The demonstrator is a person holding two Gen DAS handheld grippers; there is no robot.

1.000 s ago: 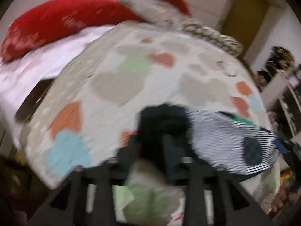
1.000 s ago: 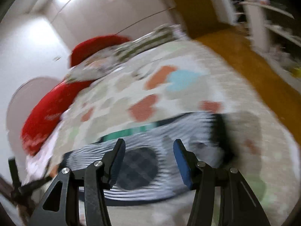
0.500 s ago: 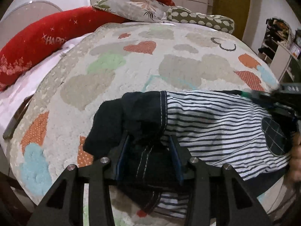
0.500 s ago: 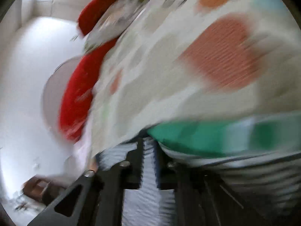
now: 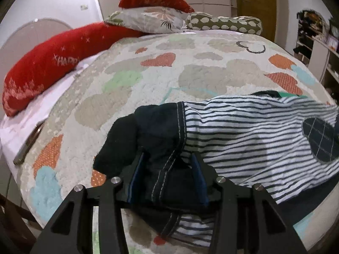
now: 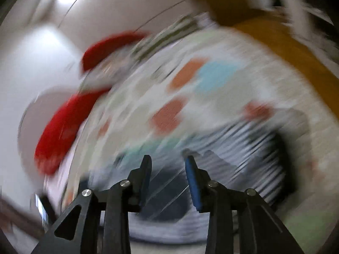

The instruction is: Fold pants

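Striped white-and-navy pants [image 5: 243,135] with a dark plaid patch lie across the heart-pattern blanket [image 5: 169,80]. Their dark navy cuffs [image 5: 161,127] are bunched at the left end. My left gripper [image 5: 167,158] has the dark cuff fabric between its blue-padded fingers and looks shut on it. In the blurred right wrist view my right gripper [image 6: 168,163] is open and empty above the pants [image 6: 239,152], over the plaid patch [image 6: 167,199].
A long red pillow [image 5: 48,63], a floral pillow [image 5: 152,21] and a spotted bolster [image 5: 224,22] lie at the bed's far end. Shelves [image 5: 313,42] stand at the right. A chair back [image 5: 27,36] is at the left.
My right gripper has let go of the pants, opened and pulled back fast; its view is blurred. My left gripper stays on the dark cuff, barely moved.
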